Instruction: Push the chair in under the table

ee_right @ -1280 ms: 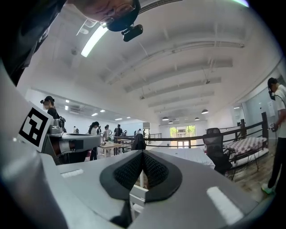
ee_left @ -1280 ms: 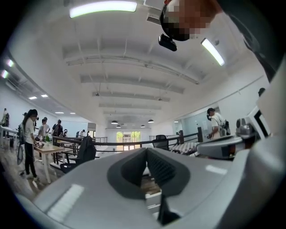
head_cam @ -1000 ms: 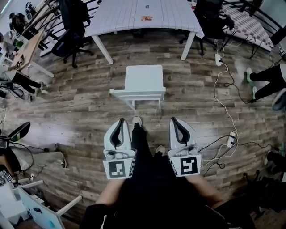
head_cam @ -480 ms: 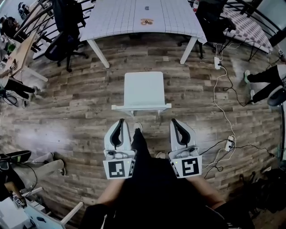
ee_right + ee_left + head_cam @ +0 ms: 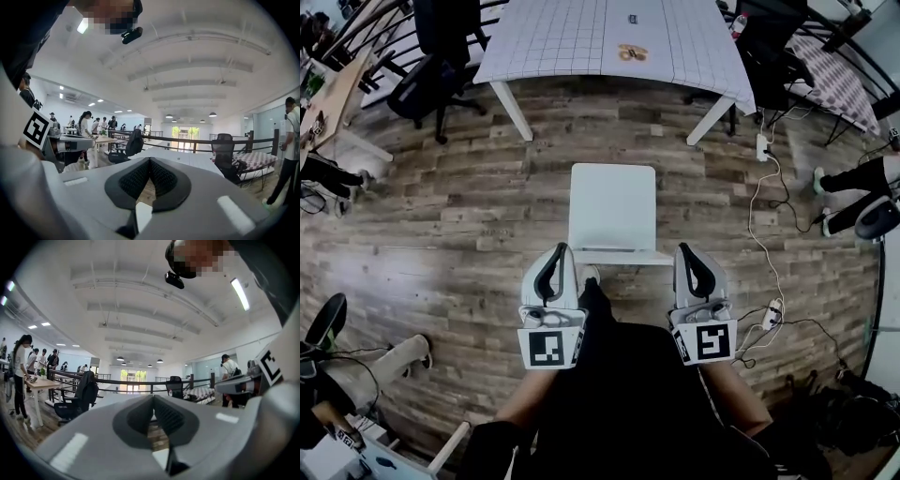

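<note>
A white chair (image 5: 613, 204) stands on the wood floor with its seat facing the white gridded table (image 5: 581, 37). Its backrest (image 5: 623, 255) is the edge nearest me. The left gripper (image 5: 561, 249) is shut and empty, its tip just left of the backrest's left end. At the backrest's right end the right gripper (image 5: 687, 249) is also shut and holds nothing. Whether either tip touches the chair cannot be told. In the left gripper view the closed jaws (image 5: 152, 397) point level toward the table; the right gripper view shows the same (image 5: 150, 160).
Black office chairs stand at the table's left (image 5: 431, 80) and right (image 5: 764, 42). A power strip (image 5: 761, 146) and white cables (image 5: 769, 314) trail along the floor at right. People's legs show at the left (image 5: 389, 361) and right (image 5: 853, 178) edges.
I have stepped forward with both grippers. The chair, earlier well ahead of them, now has its backrest between the two tips. Both grippers stay shut.
</note>
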A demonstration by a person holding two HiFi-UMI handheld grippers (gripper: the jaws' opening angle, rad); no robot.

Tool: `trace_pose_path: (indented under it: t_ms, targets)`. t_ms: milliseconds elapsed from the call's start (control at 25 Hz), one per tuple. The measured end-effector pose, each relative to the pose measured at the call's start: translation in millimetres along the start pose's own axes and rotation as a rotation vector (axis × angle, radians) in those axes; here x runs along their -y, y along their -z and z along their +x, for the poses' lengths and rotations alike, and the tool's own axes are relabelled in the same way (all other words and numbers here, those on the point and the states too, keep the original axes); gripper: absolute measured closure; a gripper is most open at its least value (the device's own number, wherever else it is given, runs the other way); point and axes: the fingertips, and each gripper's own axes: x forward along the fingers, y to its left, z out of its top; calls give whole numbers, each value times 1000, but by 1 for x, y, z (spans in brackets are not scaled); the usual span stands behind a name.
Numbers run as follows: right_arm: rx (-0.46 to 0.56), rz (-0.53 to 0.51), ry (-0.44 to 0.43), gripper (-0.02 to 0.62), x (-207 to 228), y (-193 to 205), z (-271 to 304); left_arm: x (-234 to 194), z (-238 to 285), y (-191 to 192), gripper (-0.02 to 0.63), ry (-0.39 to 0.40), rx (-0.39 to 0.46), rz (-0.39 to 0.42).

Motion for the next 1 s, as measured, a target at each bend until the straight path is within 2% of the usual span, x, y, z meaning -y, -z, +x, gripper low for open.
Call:
trace_pose_path:
  t_ms: [240,360,480,560,640,760,880,1000]
  targets:
    - [-74,-20,26,597,2,11,50,-34,33,9,597,54,-49,-73]
    - [-83,2,41,597,1,9,66,-42,46,14,597,83,-62,-63]
    - [-88,23,62,597,1,10,73,-42,53,25,597,97,-110,-68]
    - [-95,32,61,597,2,12,74,-40,58,23,597,99,-91,-67]
    - [-99,31,52,597,5,15,77,-38,65,23,597,93,-74,-68]
    - [-118,23,32,597,12,22,80,-35,70,24,597,64,-89,-101]
    - [-142,35,15,597,19,30,80,-26,72,24,597,61,-92,-102]
    - [-135,61,-46,597,21,28,85,-17,74,33,596,71,-133,-87]
